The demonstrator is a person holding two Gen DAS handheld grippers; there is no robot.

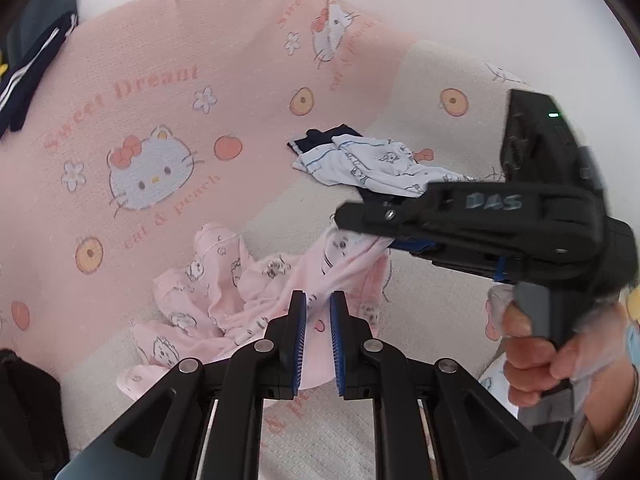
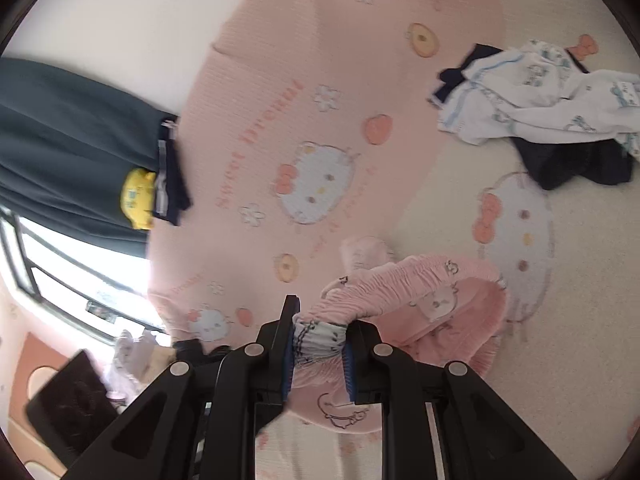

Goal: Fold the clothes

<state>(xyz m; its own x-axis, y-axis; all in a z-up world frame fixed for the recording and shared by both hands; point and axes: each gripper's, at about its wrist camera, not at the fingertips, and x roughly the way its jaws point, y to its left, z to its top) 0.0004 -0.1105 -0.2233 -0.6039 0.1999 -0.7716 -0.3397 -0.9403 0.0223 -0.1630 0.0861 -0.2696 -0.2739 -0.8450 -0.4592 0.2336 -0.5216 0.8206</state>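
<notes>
A pink cartoon-print garment (image 1: 224, 292) lies crumpled on the bed, lifted at two points. My left gripper (image 1: 319, 304) is shut on a stretched part of it. My right gripper (image 1: 360, 222) comes in from the right, shut on the same garment's edge. In the right wrist view my right gripper (image 2: 319, 328) pinches the gathered waistband (image 2: 320, 336) of the pink garment (image 2: 432, 300), which hangs in a loop beyond the jaws.
A pink and cream cat-print blanket (image 1: 160, 92) covers the bed. A white and navy clothes heap (image 1: 360, 160) lies further back, seen also in the right wrist view (image 2: 540, 108). Dark garments (image 1: 28, 64) lie at the far left; a window (image 2: 60, 264) is beside the bed.
</notes>
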